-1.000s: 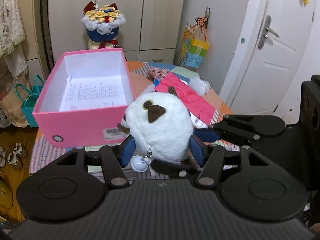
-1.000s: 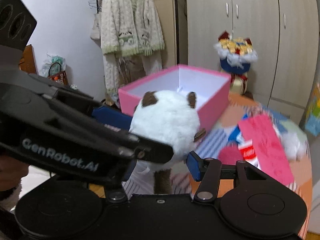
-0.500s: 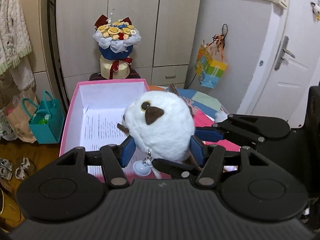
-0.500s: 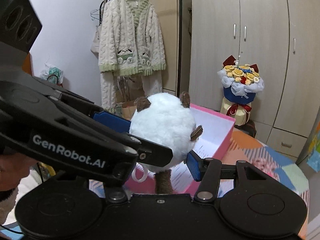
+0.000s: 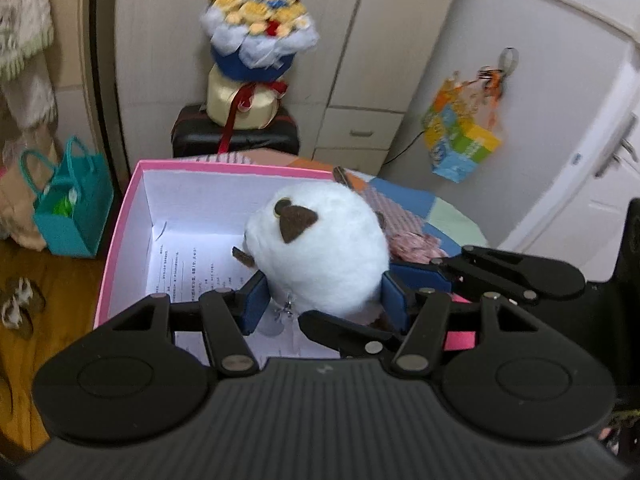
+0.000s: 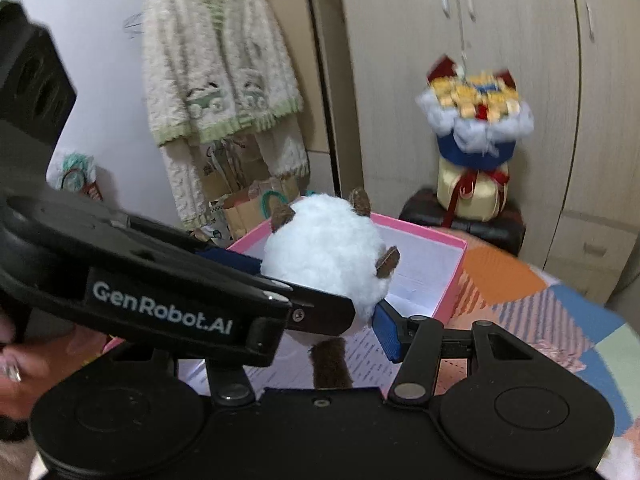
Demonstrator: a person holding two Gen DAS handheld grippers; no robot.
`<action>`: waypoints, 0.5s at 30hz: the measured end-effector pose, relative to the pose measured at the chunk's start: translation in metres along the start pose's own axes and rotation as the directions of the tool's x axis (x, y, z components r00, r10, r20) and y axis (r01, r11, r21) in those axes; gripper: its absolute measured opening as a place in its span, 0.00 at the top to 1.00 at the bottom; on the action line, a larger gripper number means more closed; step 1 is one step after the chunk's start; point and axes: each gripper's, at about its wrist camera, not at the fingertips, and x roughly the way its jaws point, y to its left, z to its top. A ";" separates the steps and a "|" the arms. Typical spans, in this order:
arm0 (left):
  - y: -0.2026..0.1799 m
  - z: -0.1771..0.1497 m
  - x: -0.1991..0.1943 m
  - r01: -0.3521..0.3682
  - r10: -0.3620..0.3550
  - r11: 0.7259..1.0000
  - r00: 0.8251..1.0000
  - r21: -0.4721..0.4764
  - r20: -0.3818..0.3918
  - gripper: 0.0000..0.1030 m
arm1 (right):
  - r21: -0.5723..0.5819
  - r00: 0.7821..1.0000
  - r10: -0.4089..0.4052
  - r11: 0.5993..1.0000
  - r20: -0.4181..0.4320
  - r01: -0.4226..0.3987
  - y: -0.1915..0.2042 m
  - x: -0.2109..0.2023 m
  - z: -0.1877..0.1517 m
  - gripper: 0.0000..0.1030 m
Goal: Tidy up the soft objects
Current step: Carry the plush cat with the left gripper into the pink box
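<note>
While your left tongs clamped the white plush toy between both blue pads, your right tongs gripped it too, from the other side. Toy hung over the open pink box, printed paper lying on the box floor. Box sat on the patchwork bench. Beyond it: a flower bouquet on a dark stool, before the wardrobe.

You see soft, even indoor light with faint shadows. The bouquet is smeared by motion blur, and fisheye distortion bends the wardrobe doors at the edges.
</note>
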 end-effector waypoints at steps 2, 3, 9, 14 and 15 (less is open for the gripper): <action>0.010 0.008 0.013 0.000 0.000 1.000 1.000 -0.029 -0.026 0.44 | 0.017 1.000 0.010 1.000 -0.016 -0.010 -0.005 0.016 0.006 0.42; 0.017 0.012 0.019 -0.004 0.003 0.999 0.999 -0.043 -0.036 0.44 | 0.008 0.999 0.018 1.000 -0.031 -0.017 -0.005 0.023 0.008 0.42; 0.038 0.024 0.047 -0.042 0.036 0.996 0.997 -0.084 -0.073 0.43 | -0.068 0.991 -0.013 0.998 -0.130 0.004 -0.001 0.061 0.022 0.42; 0.050 0.023 0.068 -0.044 0.030 0.993 0.992 -0.109 -0.119 0.43 | -0.122 0.981 -0.026 0.993 -0.193 0.002 -0.003 0.078 0.021 0.43; 0.052 0.023 0.071 -0.043 0.029 0.993 0.992 -0.113 -0.123 0.43 | -0.125 0.979 -0.027 0.992 -0.203 0.002 -0.004 0.080 0.021 0.43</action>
